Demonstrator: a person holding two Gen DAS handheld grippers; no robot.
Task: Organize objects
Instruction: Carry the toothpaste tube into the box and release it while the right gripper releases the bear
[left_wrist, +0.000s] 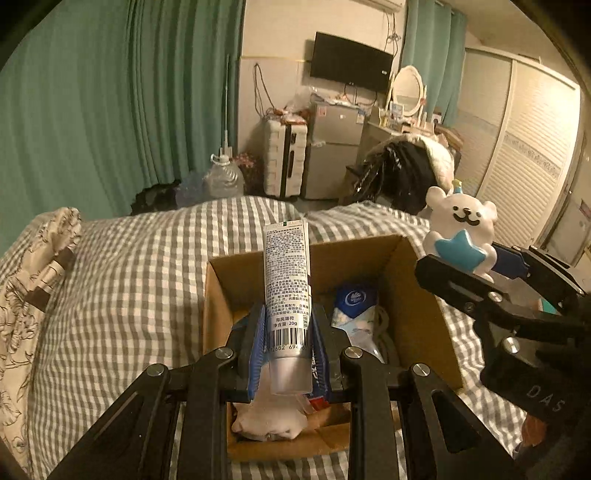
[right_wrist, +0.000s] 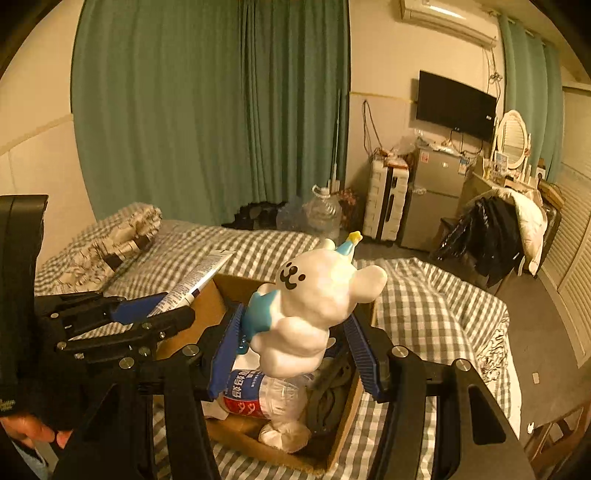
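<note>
My left gripper (left_wrist: 288, 325) is shut on a white and silver tube (left_wrist: 287, 291), held upright over an open cardboard box (left_wrist: 421, 295) on the bed. My right gripper (right_wrist: 295, 332) is shut on a white bear figure with a blue star (right_wrist: 314, 306), held above the same box (right_wrist: 207, 317). The bear (left_wrist: 460, 229) and right gripper (left_wrist: 476, 273) also show at the right of the left wrist view; the tube (right_wrist: 199, 280) and left gripper (right_wrist: 162, 310) show at the left of the right wrist view. The box holds a crushed water bottle (right_wrist: 266, 398), a blue packet (left_wrist: 354, 299) and a white bag (left_wrist: 269, 417).
The box sits on a bed with a grey checked cover (left_wrist: 129, 288). A patterned pillow (left_wrist: 33, 295) lies at the left. Beyond the bed stand a large water jug (left_wrist: 223, 177), a white suitcase (left_wrist: 284, 158), a small fridge (left_wrist: 334, 147) and a chair piled with clothes (left_wrist: 406, 166).
</note>
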